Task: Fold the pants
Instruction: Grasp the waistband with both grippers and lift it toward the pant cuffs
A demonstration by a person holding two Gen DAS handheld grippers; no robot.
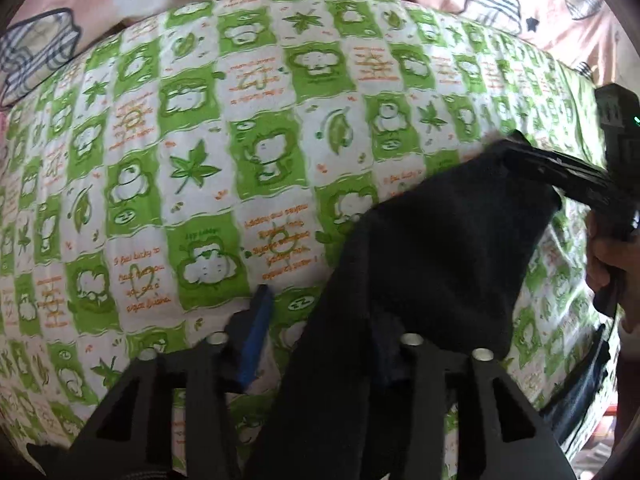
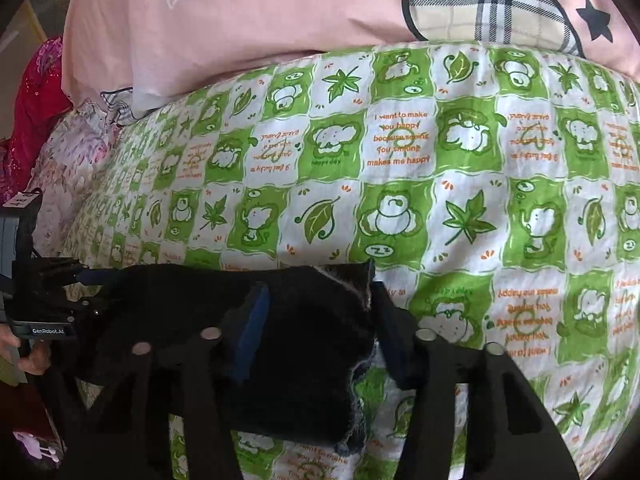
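So the pants (image 1: 432,248) are plain black, thick and kind of fleecy looking, with a raw fuzzy edge you can see in the right wrist view. They're held up off the bed between the two grippers, sagging in a soft drape over the near part of the bed sheet (image 1: 192,168). That sheet is a thin, slightly wrinkled cotton thing, checkered green and white squares with cartoon elephants, frogs, maple leaves and little orange text. Along the far edge of the bed there's a puffy pink quilt (image 2: 248,28) with white and black stars and a big plaid patch on it, and over at the far left corner in the right view some red sparkly fabric (image 2: 36,92) and a floral cloth (image 2: 68,152). The left gripper (image 1: 320,344) points steeply down at the bed, black frame with blue pads, jaws narrowed and clamped on one end of the pants with cloth bunched between them. The right gripper (image 2: 316,320) tilts down less sharply, jaws also pinched on the other end of the pants. You can see a hand (image 1: 608,264) wrapped round the right gripper's handle at the right edge of the left view.
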